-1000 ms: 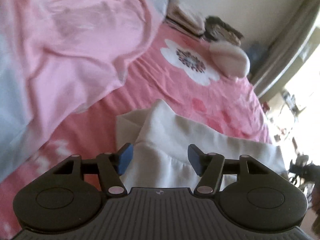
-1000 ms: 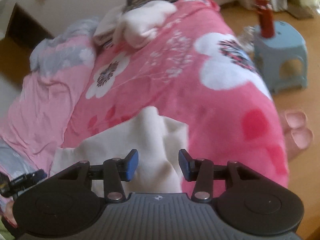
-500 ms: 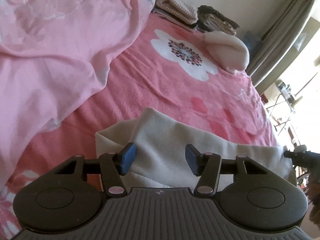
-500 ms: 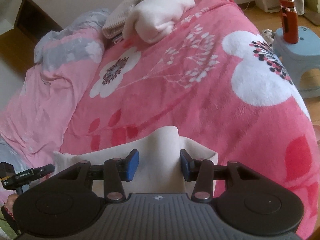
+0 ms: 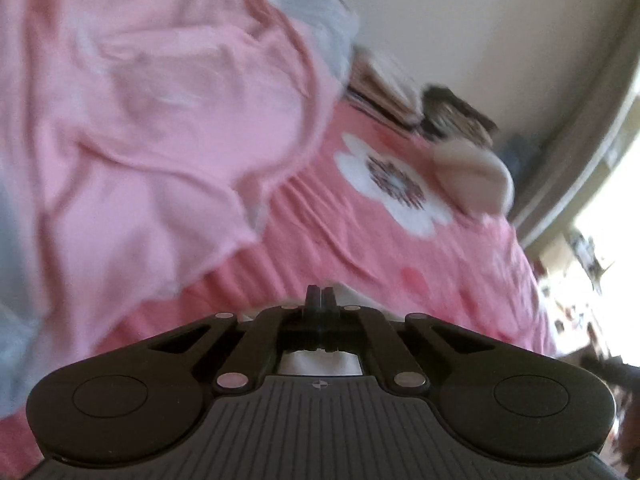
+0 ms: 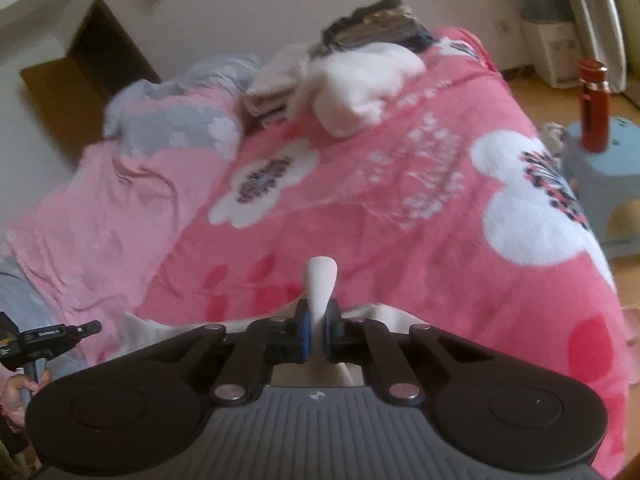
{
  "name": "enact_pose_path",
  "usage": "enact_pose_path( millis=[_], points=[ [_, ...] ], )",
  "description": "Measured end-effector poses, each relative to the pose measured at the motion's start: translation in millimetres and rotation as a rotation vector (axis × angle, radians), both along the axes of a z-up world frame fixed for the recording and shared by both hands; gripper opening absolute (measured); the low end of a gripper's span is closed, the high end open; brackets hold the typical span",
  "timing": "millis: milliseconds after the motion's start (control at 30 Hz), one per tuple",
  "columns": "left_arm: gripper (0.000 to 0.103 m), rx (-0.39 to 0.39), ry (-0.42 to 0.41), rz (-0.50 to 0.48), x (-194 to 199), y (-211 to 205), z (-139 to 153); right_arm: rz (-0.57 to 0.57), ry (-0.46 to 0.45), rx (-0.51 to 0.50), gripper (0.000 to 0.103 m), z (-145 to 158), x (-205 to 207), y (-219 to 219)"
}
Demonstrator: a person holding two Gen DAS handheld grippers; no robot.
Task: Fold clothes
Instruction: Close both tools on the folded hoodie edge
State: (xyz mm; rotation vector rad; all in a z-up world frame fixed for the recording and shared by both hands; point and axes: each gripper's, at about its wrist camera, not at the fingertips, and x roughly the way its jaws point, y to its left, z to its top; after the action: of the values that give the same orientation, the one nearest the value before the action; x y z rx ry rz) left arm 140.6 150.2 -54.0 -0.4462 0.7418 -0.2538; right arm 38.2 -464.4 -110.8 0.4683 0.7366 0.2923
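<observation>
A cream garment lies on the pink floral blanket. My right gripper is closing its jaws on a pinched-up fold of it, which sticks out past the blue pads. In the left wrist view my left gripper has its jaws closing fully together over the garment's edge; only slivers of cream cloth show under and just beyond the tips. The left gripper's black body also shows at the lower left of the right wrist view, held by a hand.
A rumpled pale pink sheet covers the bed's left side. Folded clothes are piled at the far end. A blue stool with a red bottle stands on the floor to the right.
Both grippers went from open around the cream cloth to closed on it. Each view shifted and blurred, and a fold now pokes up past the right pads.
</observation>
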Motion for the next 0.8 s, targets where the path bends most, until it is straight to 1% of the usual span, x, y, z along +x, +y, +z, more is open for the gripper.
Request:
enact_pose_path(
  millis=[67,133,167,200,233,267,300,367,500,600,633,667,733,767,800],
  points=[
    [0.000,-0.038,0.055,-0.006,4,9,-5,0.008,0.007,-0.023,0.007,-3,5,3],
    [0.000,-0.067,0.112,-0.033,9,8,-12,-0.018,0.043,0.003,0.007,-11,9,-4],
    [0.005,-0.077,0.137,-0.062,11,5,-16,-0.031,0.058,0.019,0.007,-15,9,-8],
    [0.018,-0.074,0.150,-0.089,12,1,-18,-0.044,0.073,0.035,0.007,-19,10,-12],
    [0.028,-0.058,0.150,-0.117,13,-5,-20,-0.057,0.087,0.051,0.007,-23,10,-15],
    [0.048,-0.038,0.148,-0.146,14,-11,-21,-0.059,0.094,0.058,0.007,-26,10,-16],
    [0.058,-0.011,0.147,-0.169,15,-17,-22,-0.059,0.096,0.055,0.007,-28,10,-16],
    [0.058,0.043,0.152,-0.213,19,-29,-26,-0.058,0.100,0.055,0.008,-29,11,-15],
    [0.058,0.092,0.152,-0.276,34,-36,-36,-0.060,0.105,0.063,0.008,-31,11,-15],
    [0.057,0.082,0.146,-0.278,44,-36,-37,-0.063,0.109,0.070,0.008,-33,11,-16],
    [0.055,0.076,0.147,-0.282,46,-37,-36,-0.064,0.110,0.071,0.008,-33,11,-16],
    [0.046,0.075,0.144,-0.291,47,-39,-35,-0.065,0.110,0.071,0.008,-33,11,-16],
    [0.041,0.097,0.128,-0.293,45,-40,-32,-0.065,0.108,0.069,0.008,-33,10,-16],
    [0.035,0.110,0.119,-0.292,43,-40,-30,-0.065,0.108,0.069,0.008,-33,10,-16],
    [0.026,0.111,0.117,-0.279,42,-38,-30,-0.065,0.108,0.069,0.008,-34,10,-16]
  ],
)
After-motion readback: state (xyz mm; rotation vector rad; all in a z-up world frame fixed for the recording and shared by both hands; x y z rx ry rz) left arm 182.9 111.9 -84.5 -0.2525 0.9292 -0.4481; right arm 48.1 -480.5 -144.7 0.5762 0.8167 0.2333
